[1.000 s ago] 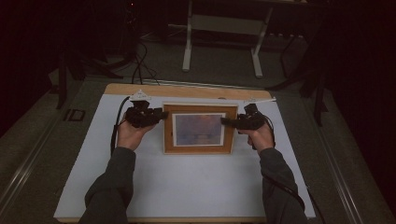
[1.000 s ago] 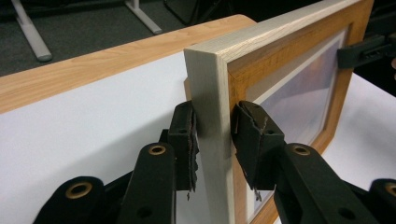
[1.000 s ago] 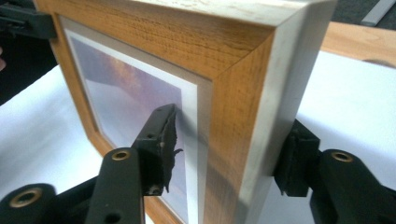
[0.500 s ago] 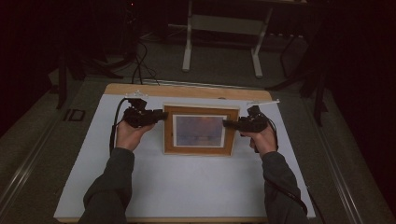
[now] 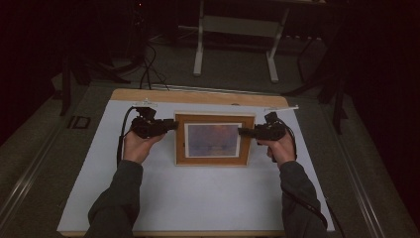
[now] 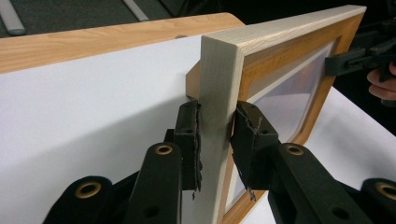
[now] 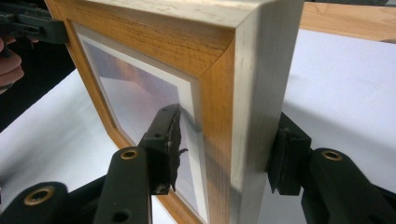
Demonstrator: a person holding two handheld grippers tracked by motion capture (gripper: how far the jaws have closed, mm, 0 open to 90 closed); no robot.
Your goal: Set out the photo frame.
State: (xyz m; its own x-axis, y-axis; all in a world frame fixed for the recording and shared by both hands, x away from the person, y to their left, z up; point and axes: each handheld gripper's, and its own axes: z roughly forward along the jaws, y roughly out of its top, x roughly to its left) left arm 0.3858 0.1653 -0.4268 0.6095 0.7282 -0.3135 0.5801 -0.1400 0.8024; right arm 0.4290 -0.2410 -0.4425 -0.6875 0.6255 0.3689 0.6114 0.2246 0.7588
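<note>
While both grippers clamp it: picture frame (image 5: 213, 140) stands mid-frame on the white mat (image 5: 198, 198)
Long axis: left-right, face toward bottom
Left gripper (image 6: 215, 135): closed on left edge
Right gripper (image 7: 224, 149): closed on right edge
Writing: none readable

Picture frame (image 5: 214, 139) between two grippers

picture frame (image 5: 214, 139) on table (image 5: 198, 198), between tools

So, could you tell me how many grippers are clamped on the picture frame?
2: the left gripper is shut on the picture frame at its left side, the right gripper on its right side.
</note>
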